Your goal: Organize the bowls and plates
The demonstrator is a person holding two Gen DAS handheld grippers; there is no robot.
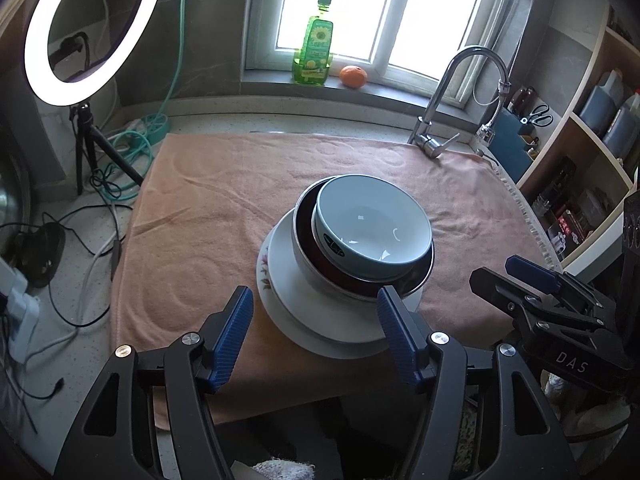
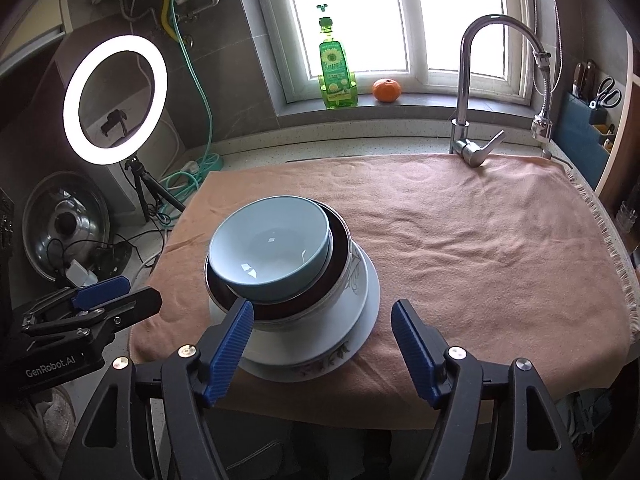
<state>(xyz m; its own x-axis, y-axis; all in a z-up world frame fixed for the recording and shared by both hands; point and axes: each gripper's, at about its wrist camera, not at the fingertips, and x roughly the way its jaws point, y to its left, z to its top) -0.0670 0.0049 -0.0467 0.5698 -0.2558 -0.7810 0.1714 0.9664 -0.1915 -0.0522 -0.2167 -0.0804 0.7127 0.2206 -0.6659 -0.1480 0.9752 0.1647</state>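
A stack of dishes stands on the orange towel (image 1: 208,208) (image 2: 480,248). A pale blue bowl (image 1: 372,224) (image 2: 272,240) sits inside a steel bowl with a dark red inside (image 1: 308,248) (image 2: 280,312), which rests on a white plate (image 1: 320,316) (image 2: 340,328) over a flower-patterned plate (image 1: 263,270) (image 2: 320,366). My left gripper (image 1: 316,304) is open, just in front of the stack, with nothing pressed between its blue pads. My right gripper (image 2: 324,316) is open too, near the stack's front edge. Each gripper appears at the side of the other's view (image 1: 532,276) (image 2: 100,292).
A lit ring light on a tripod (image 1: 92,28) (image 2: 116,100) and tangled cables (image 1: 80,232) lie left of the towel. A faucet (image 1: 460,96) (image 2: 472,88) stands at the back right. A green soap bottle (image 1: 314,44) (image 2: 336,72) and an orange (image 1: 353,76) (image 2: 386,90) sit on the sill. Shelves (image 1: 580,152) stand to the right.
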